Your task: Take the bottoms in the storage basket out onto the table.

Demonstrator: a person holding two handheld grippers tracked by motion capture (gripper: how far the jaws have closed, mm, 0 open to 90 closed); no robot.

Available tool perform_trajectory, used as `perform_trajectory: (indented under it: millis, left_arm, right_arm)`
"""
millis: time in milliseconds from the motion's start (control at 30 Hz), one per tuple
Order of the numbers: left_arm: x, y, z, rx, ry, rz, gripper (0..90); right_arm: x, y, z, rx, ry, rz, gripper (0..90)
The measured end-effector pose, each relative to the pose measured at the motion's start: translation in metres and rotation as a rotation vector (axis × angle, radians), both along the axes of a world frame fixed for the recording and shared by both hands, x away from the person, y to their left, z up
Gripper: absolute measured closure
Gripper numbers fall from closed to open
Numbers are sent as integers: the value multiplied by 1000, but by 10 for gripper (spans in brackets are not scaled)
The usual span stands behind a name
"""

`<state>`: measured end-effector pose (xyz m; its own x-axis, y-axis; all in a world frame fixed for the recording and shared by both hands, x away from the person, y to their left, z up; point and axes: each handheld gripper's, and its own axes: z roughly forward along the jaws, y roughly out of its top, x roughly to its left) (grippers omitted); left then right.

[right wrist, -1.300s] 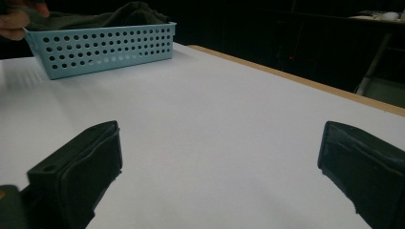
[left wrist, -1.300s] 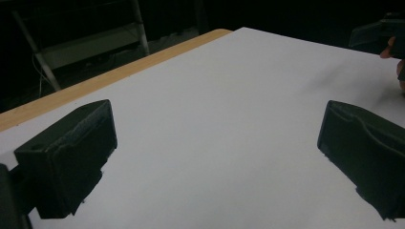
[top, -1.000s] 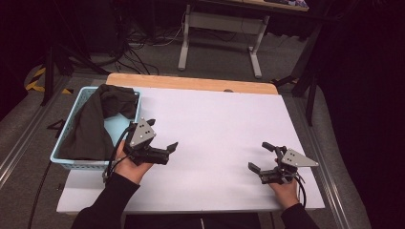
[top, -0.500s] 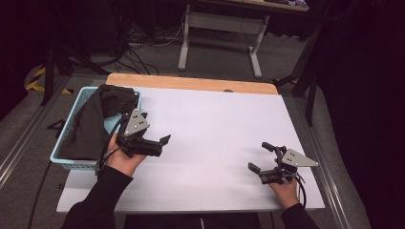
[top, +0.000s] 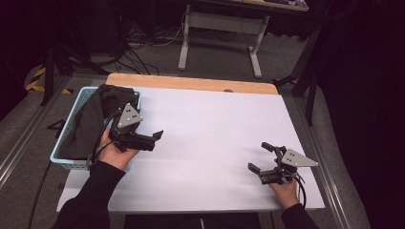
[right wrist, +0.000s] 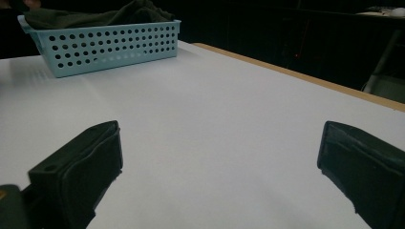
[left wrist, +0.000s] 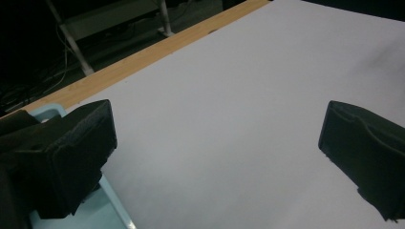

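A light blue perforated basket (top: 68, 161) stands at the table's left edge with a dark cloth (top: 93, 119) heaped inside and spilling over its far rim. My left gripper (top: 155, 139) hovers just right of the basket, open, nothing between its jaws. In the left gripper view the gripper (left wrist: 215, 157) looks across bare white tabletop, with the basket's corner (left wrist: 111, 211) beside its left jaw. My right gripper (top: 259, 156) rests low near the front right, open and empty. From the right gripper view (right wrist: 219, 171) the basket (right wrist: 110, 45) and cloth (right wrist: 95, 16) lie far across the table.
The white table surface (top: 215, 124) has a wooden strip (top: 191, 83) along its far edge. Behind it stand a desk frame (top: 219, 43) and cables on the floor. A metal rail (top: 329, 181) runs along the right side.
My left gripper has drifted left and farther back, closer to the basket. The right gripper has stayed put.
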<state>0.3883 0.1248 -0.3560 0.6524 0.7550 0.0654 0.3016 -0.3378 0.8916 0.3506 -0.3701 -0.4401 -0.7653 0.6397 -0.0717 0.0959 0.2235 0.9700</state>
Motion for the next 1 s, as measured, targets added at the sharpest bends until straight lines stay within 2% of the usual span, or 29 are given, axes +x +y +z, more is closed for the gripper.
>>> perform_trajectory:
  millis: [167, 300, 500, 1000]
  left_arm:
    - [4, 10, 1, 0, 26, 17, 3]
    - [7, 18, 1, 12, 31, 37, 3]
    - [13, 35, 4, 58, 44, 88, 5]
    - [24, 55, 7, 102, 80, 144, 5]
  right_arm:
    - [0, 0, 0, -1, 0, 3, 23]
    - [0, 0, 0, 0, 1, 3, 23]
    - [0, 0, 0, -3, 0, -4, 21]
    - [0, 1, 0, -4, 5, -5, 21]
